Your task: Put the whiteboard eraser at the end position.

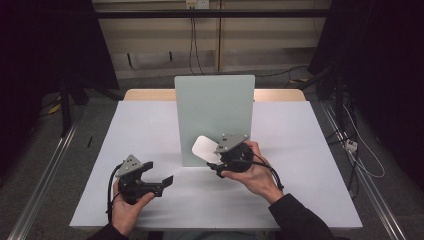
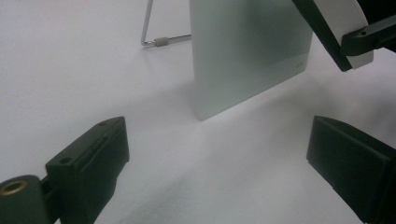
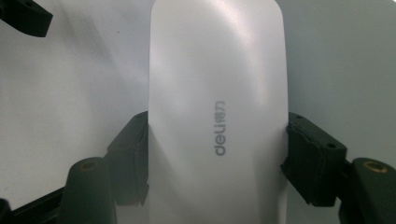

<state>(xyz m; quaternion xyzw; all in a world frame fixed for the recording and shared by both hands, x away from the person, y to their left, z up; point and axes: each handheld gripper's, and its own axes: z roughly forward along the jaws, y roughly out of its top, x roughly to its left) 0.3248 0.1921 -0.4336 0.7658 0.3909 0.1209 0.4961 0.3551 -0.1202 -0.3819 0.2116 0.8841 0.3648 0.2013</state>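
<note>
A white rectangular table (image 1: 150,130) carries a pale green frosted panel (image 1: 214,115) standing upright near its middle, propped by a thin metal wire stand (image 2: 154,39) behind it. The right gripper (image 1: 218,159) pinches a flat white rounded-end object printed "deli" (image 3: 217,102) between its jaws, held up just in front of the panel's lower edge. The left gripper (image 1: 159,174) hangs low over the table to the panel's left, its jaws spread wide with nothing between them.
</note>
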